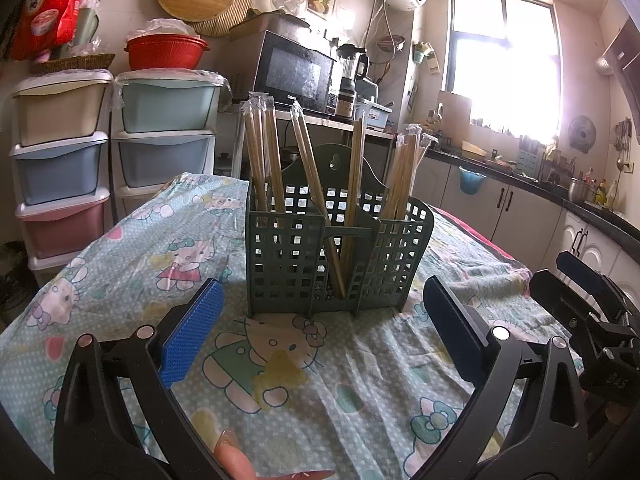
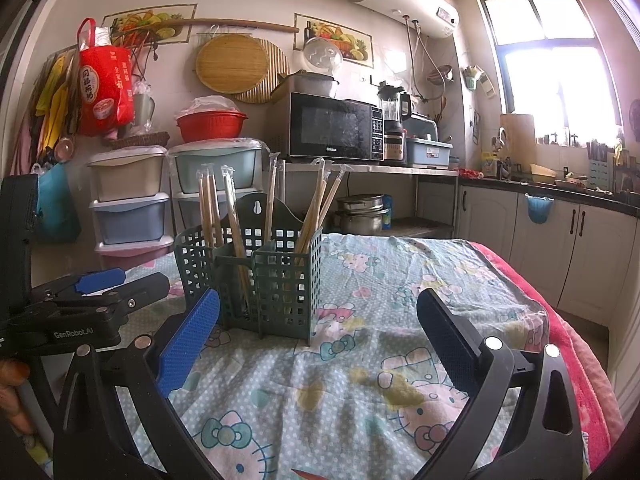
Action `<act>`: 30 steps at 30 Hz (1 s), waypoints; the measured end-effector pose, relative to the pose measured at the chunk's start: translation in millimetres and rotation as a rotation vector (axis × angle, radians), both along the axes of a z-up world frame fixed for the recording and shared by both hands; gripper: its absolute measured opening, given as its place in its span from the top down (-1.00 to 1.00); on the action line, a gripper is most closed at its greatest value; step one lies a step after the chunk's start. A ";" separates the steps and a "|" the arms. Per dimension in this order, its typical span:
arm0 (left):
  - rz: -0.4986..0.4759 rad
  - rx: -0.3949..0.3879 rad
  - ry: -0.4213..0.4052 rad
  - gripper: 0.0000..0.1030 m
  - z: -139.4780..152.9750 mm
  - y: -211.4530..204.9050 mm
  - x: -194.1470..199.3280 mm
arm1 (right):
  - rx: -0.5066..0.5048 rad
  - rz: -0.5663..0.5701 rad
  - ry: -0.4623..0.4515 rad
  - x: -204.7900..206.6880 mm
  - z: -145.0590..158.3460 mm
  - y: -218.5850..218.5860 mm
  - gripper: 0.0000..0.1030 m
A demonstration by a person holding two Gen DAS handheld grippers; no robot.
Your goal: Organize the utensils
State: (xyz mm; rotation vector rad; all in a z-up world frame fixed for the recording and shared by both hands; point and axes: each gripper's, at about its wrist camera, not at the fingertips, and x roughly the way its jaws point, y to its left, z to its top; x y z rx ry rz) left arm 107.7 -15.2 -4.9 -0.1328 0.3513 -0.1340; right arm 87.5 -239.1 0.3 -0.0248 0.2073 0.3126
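Both hand-held grippers hovered low over the near part of the table, each with its blue-padded fingers spread wide and nothing between them. From its own camera, the left gripper (image 1: 320,336) faced the green utensil holder (image 1: 340,256) almost head-on, while the right gripper (image 2: 316,344) looked at the same holder (image 2: 256,276) from further right, so that it sat toward the left of that view. This slotted plastic holder stood upright on the cartoon-print tablecloth (image 1: 120,272), around the middle of the table and well back from the near edge. Plastic-wrapped chopsticks (image 1: 262,152) stood in its left, middle and right compartments, some upright and others leaning across each other. In the right wrist view, the left gripper (image 2: 108,284) showed at the left edge, just beside the holder. A fingertip (image 1: 232,460) showed at the bottom of the left wrist view.
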 end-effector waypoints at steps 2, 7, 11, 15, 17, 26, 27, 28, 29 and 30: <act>0.000 0.000 0.000 -0.79 0.0 -0.1 0.0 | 0.000 0.000 -0.001 -0.6 -0.4 0.2 -0.87; -0.001 -0.001 0.000 -0.79 0.0 0.0 -0.1 | -0.001 0.001 -0.001 -0.4 -0.4 0.0 -0.87; 0.000 -0.001 0.000 -0.79 -0.2 -0.4 0.4 | -0.001 0.002 -0.001 0.0 -0.5 0.0 -0.87; 0.000 0.000 0.000 -0.79 -0.1 -0.5 0.3 | -0.001 0.001 0.000 -0.1 -0.5 0.2 -0.87; 0.000 0.000 0.000 -0.79 -0.3 -0.8 0.5 | -0.001 0.001 0.000 -0.2 -0.5 0.3 -0.87; 0.005 0.003 0.002 -0.79 -0.5 -0.6 0.8 | -0.001 0.001 0.000 -0.1 -0.6 -0.1 -0.87; 0.006 0.003 0.003 -0.79 -0.9 -0.8 1.2 | -0.001 0.001 0.000 -0.1 -0.6 -0.1 -0.87; 0.004 0.002 0.004 -0.79 -0.9 -0.5 1.5 | -0.001 0.000 -0.001 -0.2 -0.6 -0.1 -0.87; 0.004 0.000 0.006 -0.79 -1.1 -0.2 2.0 | -0.001 0.001 -0.001 0.0 -0.6 -0.1 -0.87; 0.006 0.000 0.008 -0.79 -1.1 0.1 2.5 | -0.001 0.001 0.000 0.1 -0.6 -0.1 -0.87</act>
